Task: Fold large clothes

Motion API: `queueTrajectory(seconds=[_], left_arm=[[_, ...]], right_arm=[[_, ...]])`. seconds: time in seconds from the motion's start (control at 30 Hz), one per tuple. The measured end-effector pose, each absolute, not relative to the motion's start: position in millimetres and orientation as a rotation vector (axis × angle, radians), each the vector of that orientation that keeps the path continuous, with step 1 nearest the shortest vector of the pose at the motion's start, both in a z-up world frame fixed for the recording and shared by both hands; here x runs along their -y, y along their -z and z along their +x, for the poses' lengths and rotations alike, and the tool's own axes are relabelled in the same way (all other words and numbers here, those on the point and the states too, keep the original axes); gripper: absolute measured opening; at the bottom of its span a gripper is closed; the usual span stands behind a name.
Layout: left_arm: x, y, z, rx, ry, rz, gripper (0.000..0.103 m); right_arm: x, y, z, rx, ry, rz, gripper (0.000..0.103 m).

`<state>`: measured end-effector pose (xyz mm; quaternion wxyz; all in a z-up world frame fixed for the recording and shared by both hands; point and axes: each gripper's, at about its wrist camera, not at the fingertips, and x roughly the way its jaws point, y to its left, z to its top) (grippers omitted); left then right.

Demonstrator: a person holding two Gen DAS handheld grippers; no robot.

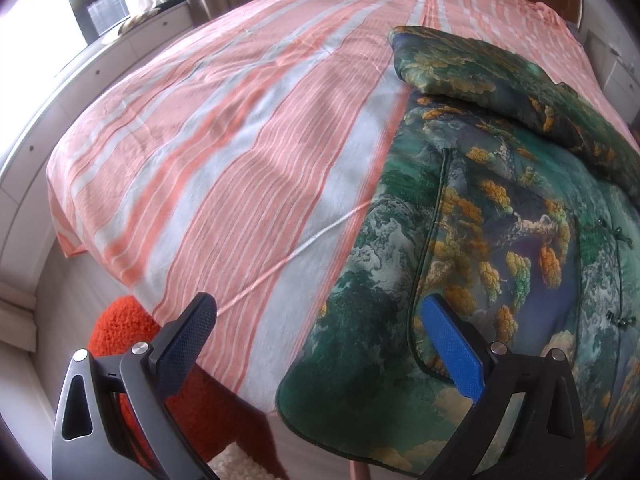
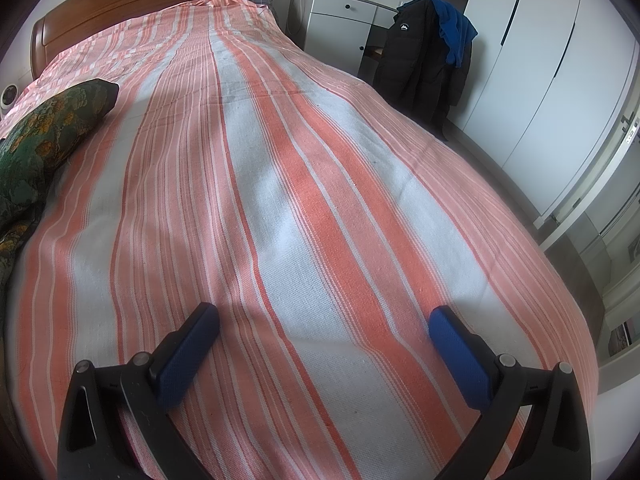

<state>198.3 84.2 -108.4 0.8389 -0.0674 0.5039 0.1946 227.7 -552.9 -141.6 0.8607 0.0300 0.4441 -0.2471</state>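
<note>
The padded green jacket with a gold-and-teal landscape print [image 1: 500,240] lay flat at the near right of the bed's pink-and-white striped sheet [image 1: 240,140], one sleeve folded across, presumably ready for its next fold. The left gripper [image 1: 320,336] hovered over its near hem, jaws apart and empty. The right gripper [image 2: 324,336], equally wide, hung above bare sheet. A black coat [image 2: 424,64] stood far right, obstructing nothing.
</note>
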Motion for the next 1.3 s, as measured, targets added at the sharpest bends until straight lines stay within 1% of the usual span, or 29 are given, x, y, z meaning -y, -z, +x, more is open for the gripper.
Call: queueTrajectory(seconds=[0.7, 1.03, 1.17, 1.3], left_arm=[[-93, 110, 200, -1.057, -0.410, -0.150, 0.102], [-121, 98, 201, -0.986, -0.371, -0.177, 0.102], [-135, 106, 208, -1.017, -0.253, -0.233, 0.102], [-135, 113, 211, -1.055, -0.013, -0.336, 0.102]], right_arm=[[553, 141, 228, -0.932, 0.518, 0.064, 0.103], [553, 141, 228, -0.932, 0.518, 0.064, 0.103], [553, 141, 228, -0.932, 0.517, 0.064, 0.103], [553, 141, 227, -0.932, 0.517, 0.064, 0.103]])
